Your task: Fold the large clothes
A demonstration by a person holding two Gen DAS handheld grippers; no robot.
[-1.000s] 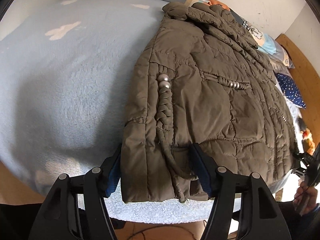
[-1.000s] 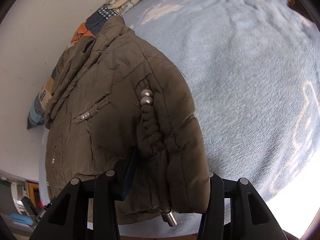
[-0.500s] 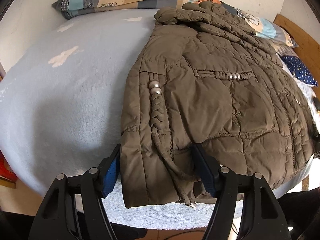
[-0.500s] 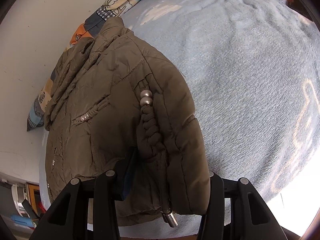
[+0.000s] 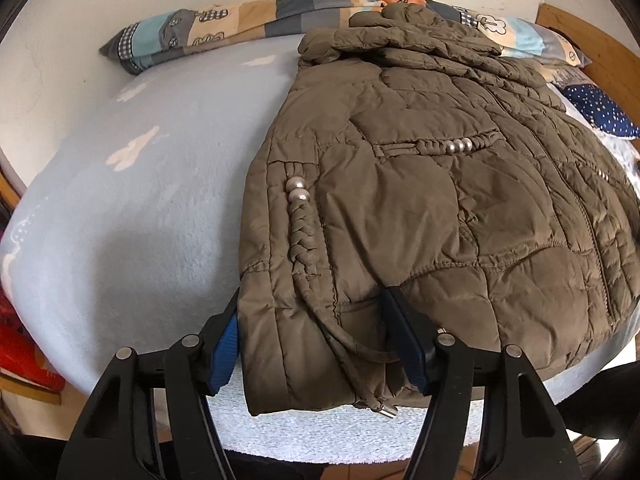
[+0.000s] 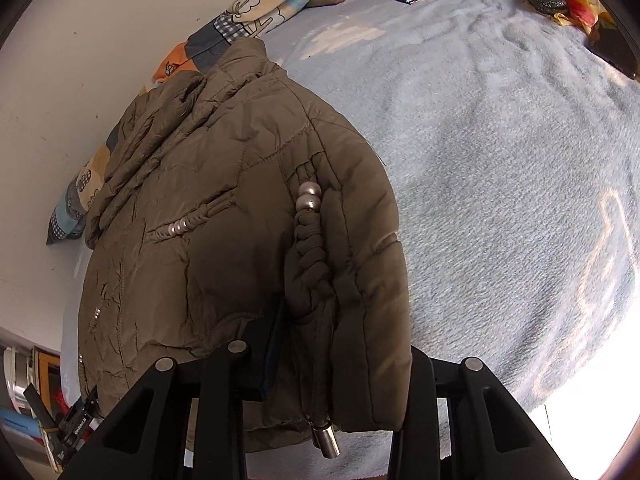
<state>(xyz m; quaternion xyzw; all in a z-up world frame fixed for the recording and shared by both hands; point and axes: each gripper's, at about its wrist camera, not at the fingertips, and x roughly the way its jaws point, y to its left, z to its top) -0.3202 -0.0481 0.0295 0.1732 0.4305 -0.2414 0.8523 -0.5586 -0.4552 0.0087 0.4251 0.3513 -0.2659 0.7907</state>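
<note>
left wrist: left gripper point(image 5: 312, 344) closing, hem corner of olive jacket point(image 5: 420, 208) between the pads, which seem to touch it. jacket flat on the blue bed cover point(image 5: 140, 200), collar far by the pillow point(image 5: 240, 24). right wrist: right gripper point(image 6: 340, 364) closing on the other hem corner. no crosswise fold yet; bottom-to-collar fold probably left.

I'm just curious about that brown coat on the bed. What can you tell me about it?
The coat is an olive-brown quilted puffer of slightly shiny fabric. It lies flat on the pale blue fleecy blanket, with its collar toward the patchwork pillow. Braided cords with silver beads trim its pockets, and a drawstring with a metal tip hangs at the hem. The left hand-held gripper and the right hand-held gripper each straddle a hem corner, jaws closing on the fabric.
</note>
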